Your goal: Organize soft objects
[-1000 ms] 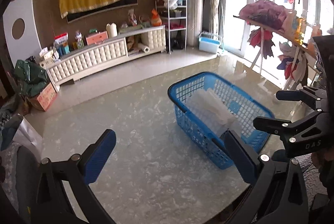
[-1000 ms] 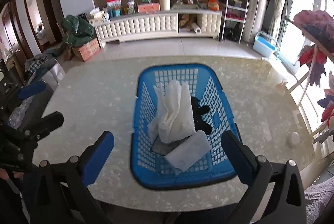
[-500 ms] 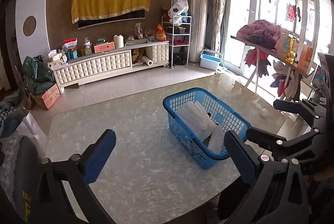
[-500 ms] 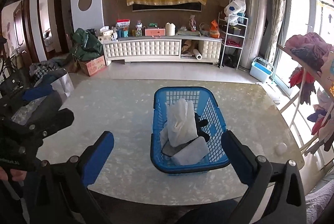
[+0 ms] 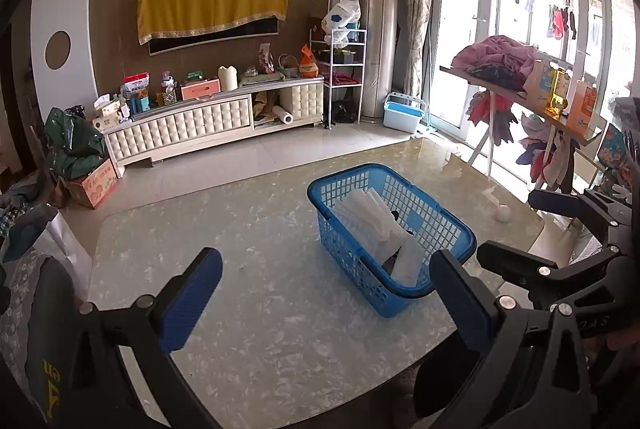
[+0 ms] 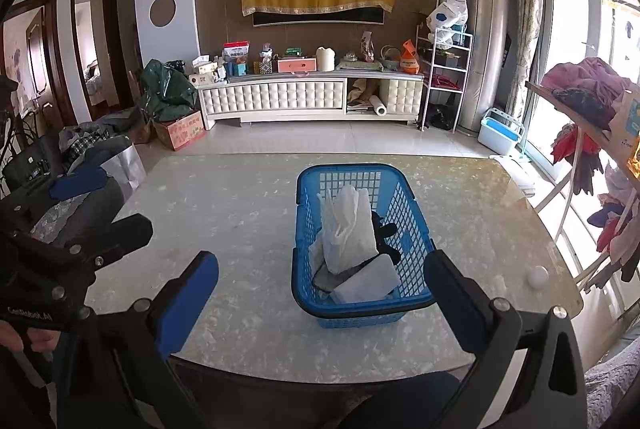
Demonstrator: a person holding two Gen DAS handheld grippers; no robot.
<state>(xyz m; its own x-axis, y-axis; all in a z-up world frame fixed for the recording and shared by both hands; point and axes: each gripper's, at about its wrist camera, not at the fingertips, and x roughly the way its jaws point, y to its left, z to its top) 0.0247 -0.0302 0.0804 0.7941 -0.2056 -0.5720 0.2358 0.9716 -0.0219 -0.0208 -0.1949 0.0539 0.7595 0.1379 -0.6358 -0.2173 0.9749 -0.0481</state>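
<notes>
Resting mid-frame on the marble table (image 6: 240,213), the blue basket (image 6: 394,189) is seen holding white cloths (image 6: 350,229) and something dark, perhaps a glove. The left gripper (image 5: 326,295) and right gripper (image 6: 320,293) are held wide open and empty in the lower frame.

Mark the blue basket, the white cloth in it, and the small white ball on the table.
blue basket (image 6: 356,309): right wrist view, near rim.
white cloth (image 6: 350,229): right wrist view, middle of the folded bundle.
small white ball (image 6: 537,275): right wrist view, its centre.

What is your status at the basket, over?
Left gripper open, empty. Right gripper open, empty. White cloths inside blue basket on marble table. Small white ball off right, nothing blocking.
</notes>
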